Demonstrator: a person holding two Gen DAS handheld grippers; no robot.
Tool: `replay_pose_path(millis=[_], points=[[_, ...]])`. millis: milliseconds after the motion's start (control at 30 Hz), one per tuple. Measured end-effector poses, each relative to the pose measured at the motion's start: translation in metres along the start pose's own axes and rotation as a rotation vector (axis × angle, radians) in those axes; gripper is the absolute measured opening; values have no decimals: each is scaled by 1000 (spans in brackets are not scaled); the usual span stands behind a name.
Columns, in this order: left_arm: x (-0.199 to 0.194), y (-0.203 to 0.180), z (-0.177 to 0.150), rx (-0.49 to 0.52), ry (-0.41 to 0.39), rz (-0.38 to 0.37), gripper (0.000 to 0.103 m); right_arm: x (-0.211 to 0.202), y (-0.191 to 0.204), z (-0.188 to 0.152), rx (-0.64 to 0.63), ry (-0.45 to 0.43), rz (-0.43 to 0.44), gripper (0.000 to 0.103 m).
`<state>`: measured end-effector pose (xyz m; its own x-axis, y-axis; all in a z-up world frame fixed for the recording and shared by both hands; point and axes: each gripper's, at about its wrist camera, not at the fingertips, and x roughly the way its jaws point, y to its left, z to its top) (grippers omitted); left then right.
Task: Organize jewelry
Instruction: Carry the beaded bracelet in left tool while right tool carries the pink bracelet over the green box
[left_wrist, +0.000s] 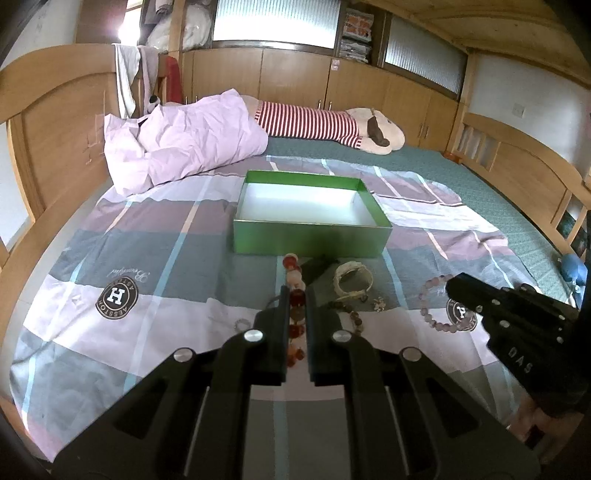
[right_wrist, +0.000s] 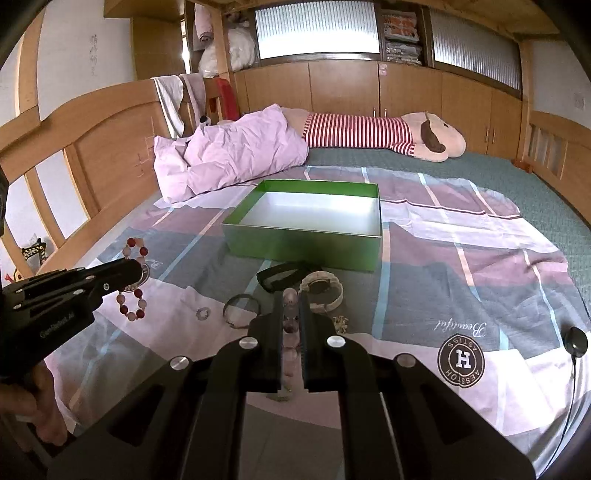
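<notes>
My left gripper (left_wrist: 297, 295) is clamped on the red bead bracelet (left_wrist: 295, 288), my right gripper (right_wrist: 291, 299) on the pale purple bead bracelet (right_wrist: 290, 314). Both hang above the patchwork sheet (left_wrist: 147, 236), just short of the empty green box (left_wrist: 310, 236).

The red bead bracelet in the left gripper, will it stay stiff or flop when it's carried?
The red bead bracelet hangs in a loop from the left gripper, so it's probably floppy and may swing. Its round beads look smooth, so it could slip, or roll a little once dropped in the green box.
</notes>
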<state>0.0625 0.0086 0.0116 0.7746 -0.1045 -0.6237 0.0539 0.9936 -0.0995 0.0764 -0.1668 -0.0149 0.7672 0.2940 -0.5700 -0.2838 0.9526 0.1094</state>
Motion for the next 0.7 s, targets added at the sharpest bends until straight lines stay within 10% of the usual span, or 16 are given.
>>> replay_pose_path(millis=[700], points=[[8, 7, -3, 1, 23, 4, 8, 5, -1, -2, -6, 10, -8, 8]])
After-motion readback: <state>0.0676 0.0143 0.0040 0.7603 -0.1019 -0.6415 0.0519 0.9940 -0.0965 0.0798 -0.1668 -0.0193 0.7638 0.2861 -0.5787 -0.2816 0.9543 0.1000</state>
